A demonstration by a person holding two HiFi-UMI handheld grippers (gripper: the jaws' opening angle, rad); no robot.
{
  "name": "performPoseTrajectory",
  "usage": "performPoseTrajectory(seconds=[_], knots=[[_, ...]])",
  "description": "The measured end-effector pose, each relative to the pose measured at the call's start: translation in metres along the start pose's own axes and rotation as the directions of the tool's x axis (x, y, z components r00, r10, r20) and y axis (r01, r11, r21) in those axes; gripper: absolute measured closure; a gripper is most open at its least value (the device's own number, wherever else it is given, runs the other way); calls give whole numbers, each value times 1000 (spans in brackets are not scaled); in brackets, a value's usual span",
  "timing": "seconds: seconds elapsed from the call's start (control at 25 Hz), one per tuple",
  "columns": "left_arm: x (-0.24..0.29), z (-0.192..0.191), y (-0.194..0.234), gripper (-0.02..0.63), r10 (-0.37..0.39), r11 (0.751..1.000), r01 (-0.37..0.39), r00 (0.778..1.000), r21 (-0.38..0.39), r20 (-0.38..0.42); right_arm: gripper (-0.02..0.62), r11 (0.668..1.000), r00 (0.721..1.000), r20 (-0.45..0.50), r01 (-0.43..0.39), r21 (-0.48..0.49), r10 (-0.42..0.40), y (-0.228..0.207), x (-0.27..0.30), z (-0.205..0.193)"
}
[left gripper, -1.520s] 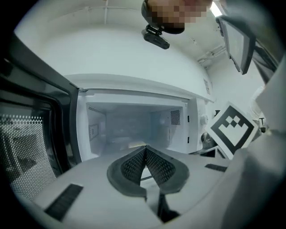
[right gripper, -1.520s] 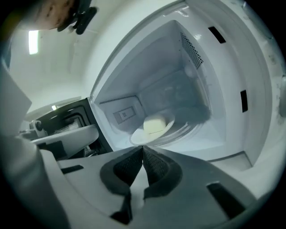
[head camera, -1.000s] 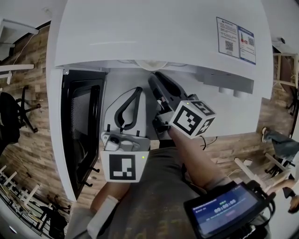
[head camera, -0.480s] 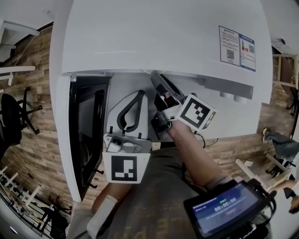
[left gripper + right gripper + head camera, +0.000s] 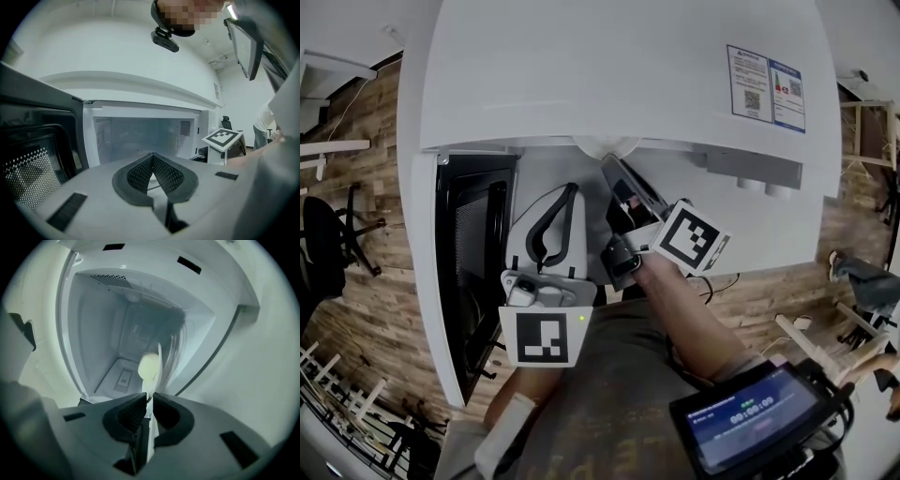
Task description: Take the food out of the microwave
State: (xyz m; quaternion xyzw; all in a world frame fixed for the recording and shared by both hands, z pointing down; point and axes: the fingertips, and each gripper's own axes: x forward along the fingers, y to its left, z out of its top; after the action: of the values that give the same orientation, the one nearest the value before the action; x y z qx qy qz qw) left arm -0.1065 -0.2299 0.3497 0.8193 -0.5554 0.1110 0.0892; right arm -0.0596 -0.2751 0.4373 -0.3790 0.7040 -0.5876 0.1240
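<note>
Right gripper [image 5: 149, 398] reaches into the open microwave [image 5: 619, 75], and its jaws, which have just been closing, stand narrow with the thin rim of a white plate [image 5: 159, 355] pinched between the pads. Left gripper [image 5: 152, 157] hangs level in front of the opening, its jaws together at the tips with nothing in them.

Wooden plank floor [image 5: 356, 234] spreads round the whole setup, with a black office chair [image 5: 323, 234] off to the left. The microwave's broad white top fills the upper half of the head view, and the oven sits on a white table [image 5: 778, 239]. Its dark door [image 5: 473, 253] is swung fully open on the left, pointing towards the person. The white cavity shows a vent grille on one wall. A device with a lit screen [image 5: 755, 417] sits at the person's right side. A printed label [image 5: 766, 86] is stuck near the right edge of the top, and two knobs [image 5: 764, 185] jut from the front panel below it.

On the plate, inside the cavity, lies one pale round piece of food [image 5: 148, 366], possibly a bun, though it is too blurred to say.
</note>
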Motion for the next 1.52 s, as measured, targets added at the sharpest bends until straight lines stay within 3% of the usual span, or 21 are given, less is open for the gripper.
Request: performPoseTrajectory(seconds=[0.36, 0.56, 0.8, 1.52], knots=[[-2, -1, -7, 598, -21, 1000, 21, 1000, -13, 0, 537, 999, 1000, 6, 12, -30, -12, -2, -17, -9], [2, 3, -5, 598, -20, 1000, 20, 1000, -3, 5, 457, 999, 1000, 20, 10, -31, -9, -6, -10, 4], [5, 5, 3, 598, -1, 1000, 1, 1000, -5, 1, 466, 998, 999, 38, 22, 59, -25, -10, 3, 16], [-1, 2, 2, 598, 2, 1000, -2, 1000, -14, 0, 534, 993, 999, 19, 32, 110, -35, -18, -9, 1]])
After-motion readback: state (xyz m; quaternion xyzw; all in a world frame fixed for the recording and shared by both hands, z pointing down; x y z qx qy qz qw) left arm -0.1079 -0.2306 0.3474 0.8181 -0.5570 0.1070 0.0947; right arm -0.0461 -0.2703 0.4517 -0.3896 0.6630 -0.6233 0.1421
